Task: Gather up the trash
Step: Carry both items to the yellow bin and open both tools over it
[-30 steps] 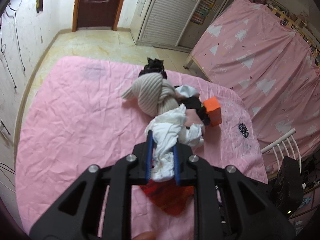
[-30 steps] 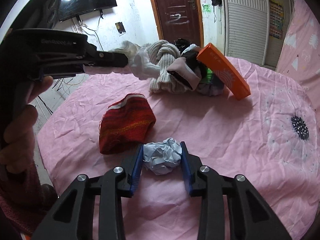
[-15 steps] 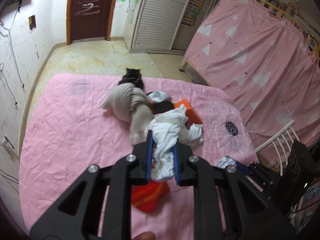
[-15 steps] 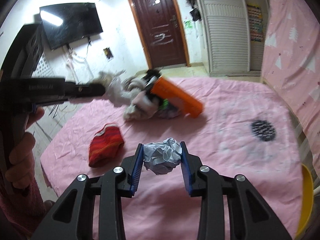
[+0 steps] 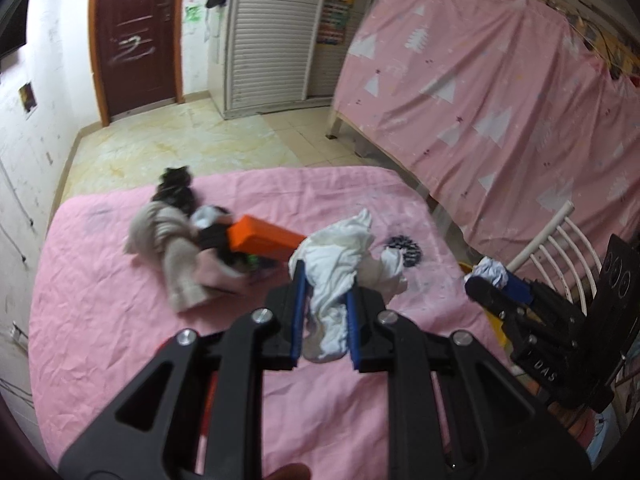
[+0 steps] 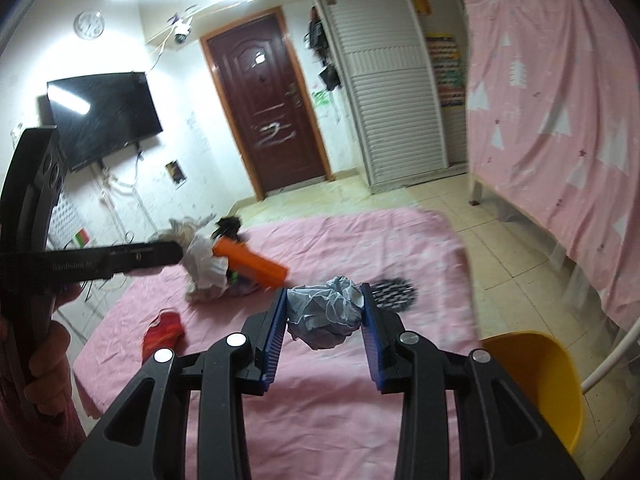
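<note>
Right hand-held gripper (image 6: 325, 314) pinches a crumpled paper ball (image 6: 324, 316) between its blue pads, carried in the air above the pink-covered desk (image 6: 320, 420). Left hand-held gripper (image 5: 323, 312) is pressed tight on a white tissue wad (image 5: 340, 272), also lifted clear. A yellow bin (image 6: 536, 384) shows at the desk's right edge, likely the drop point. To do this well, keep both grips firm while travelling, bring each load fully over the bin's mouth, and release only there. Loose tissue tails may snag; the orange box (image 6: 252, 262) and clothes pile (image 5: 172, 248) sit well away.
</note>
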The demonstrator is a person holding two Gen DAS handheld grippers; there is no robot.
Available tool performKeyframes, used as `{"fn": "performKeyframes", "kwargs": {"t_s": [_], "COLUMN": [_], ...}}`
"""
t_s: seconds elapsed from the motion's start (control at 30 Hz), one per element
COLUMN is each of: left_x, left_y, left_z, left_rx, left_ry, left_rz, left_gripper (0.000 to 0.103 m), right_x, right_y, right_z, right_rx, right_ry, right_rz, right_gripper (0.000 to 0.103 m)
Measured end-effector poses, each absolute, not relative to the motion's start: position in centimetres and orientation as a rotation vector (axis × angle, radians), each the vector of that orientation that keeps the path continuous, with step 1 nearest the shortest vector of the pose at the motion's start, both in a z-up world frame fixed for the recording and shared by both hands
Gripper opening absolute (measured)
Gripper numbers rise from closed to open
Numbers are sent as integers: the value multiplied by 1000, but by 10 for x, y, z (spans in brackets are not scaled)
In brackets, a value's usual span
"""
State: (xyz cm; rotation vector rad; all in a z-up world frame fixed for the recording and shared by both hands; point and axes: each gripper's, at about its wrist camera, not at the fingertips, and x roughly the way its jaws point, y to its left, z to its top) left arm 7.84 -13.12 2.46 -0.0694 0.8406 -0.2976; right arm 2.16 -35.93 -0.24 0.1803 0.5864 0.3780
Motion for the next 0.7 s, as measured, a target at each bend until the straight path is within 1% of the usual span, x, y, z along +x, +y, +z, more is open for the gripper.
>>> {"fn": "performKeyframes", "kwargs": {"t_s": [0.37,0.53,0.7], "left_x": [83,84,88], "left_y": [-226,-269,-314], "left_z": [33,38,32], "left_rx": [50,89,124], "left_ry": [839,830,860], "left_rz": [-432,-491,-558], "left_gripper": [16,16,16], "right_x": [13,13,8], "right_y": [-441,-477,-505], "right_z": [3,-5,-15], "right_rx": [262,304,341], "right_ry": [513,513,525], "right_rz": [214,141,97], "right_gripper": [29,29,30]}}
